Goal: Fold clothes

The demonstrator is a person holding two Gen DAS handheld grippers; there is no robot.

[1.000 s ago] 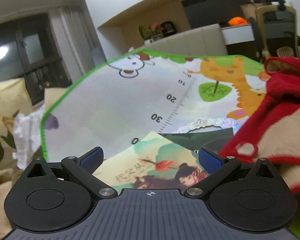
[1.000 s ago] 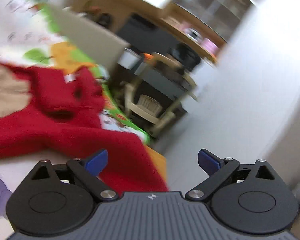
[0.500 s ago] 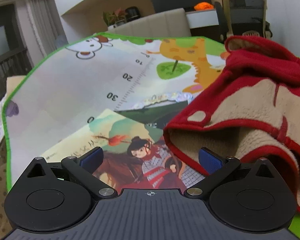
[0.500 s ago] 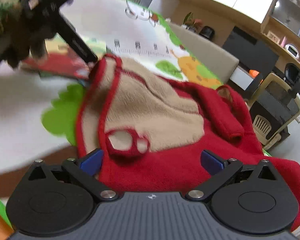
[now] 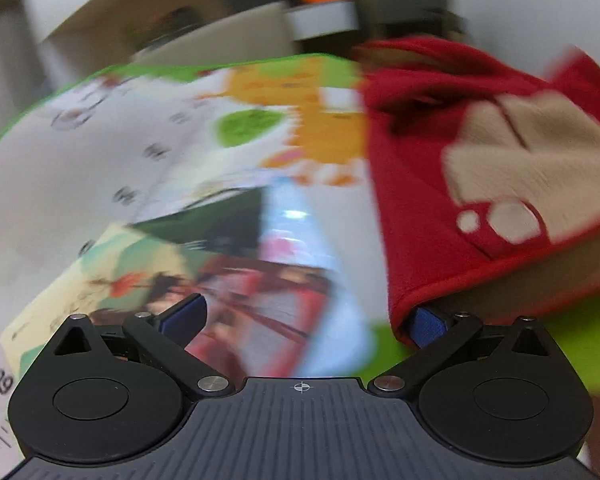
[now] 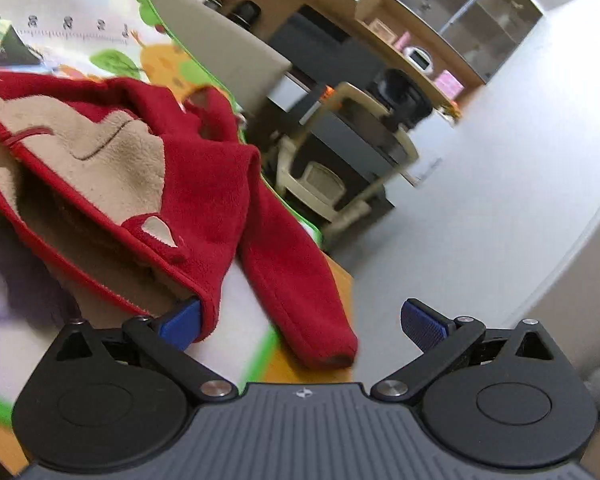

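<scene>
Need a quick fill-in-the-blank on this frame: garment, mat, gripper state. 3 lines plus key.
1. The fleece garment is mostly ____ with tan panels.
2. It lies on a play mat whose border is ____.
3. The jaws of both the left gripper and the right gripper are ____.

Missing words: red; green; open

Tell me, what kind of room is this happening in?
Most likely a family living room at home. A children's play mat with cartoon animals and a printed ruler covers the floor, a red fleece jacket lies on it, and behind stand a chair and wall shelves.
</scene>
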